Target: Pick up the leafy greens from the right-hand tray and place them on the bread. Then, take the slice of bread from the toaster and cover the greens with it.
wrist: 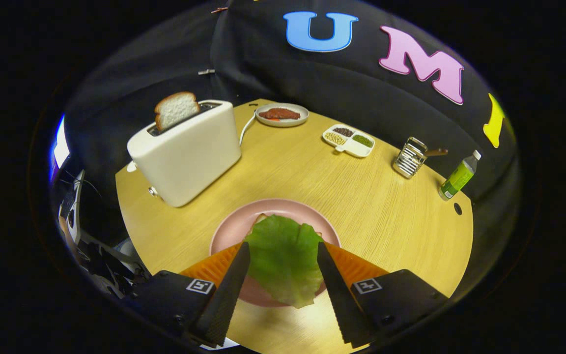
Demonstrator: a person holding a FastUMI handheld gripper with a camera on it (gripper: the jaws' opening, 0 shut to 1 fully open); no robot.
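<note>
Wooden table [312, 172]: toaster [184, 152], pink plate [229, 231], grey dish [283, 115], divided tray [349, 140], grater [409, 157], bottle [457, 177].

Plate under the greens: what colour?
Pink plate, gripper view, under the greens between the open tongs.

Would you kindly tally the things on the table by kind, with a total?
Dishes: 3 (pink plate, small plate, divided tray)
Food: 4 (lettuce, bread under it, toaster slice, meat)
Appliances: 1 (toaster)
Utensils: 1 (metal grater)
Bottles: 1 (bottle)
Total: 10

The gripper is open around the lettuce.
</note>
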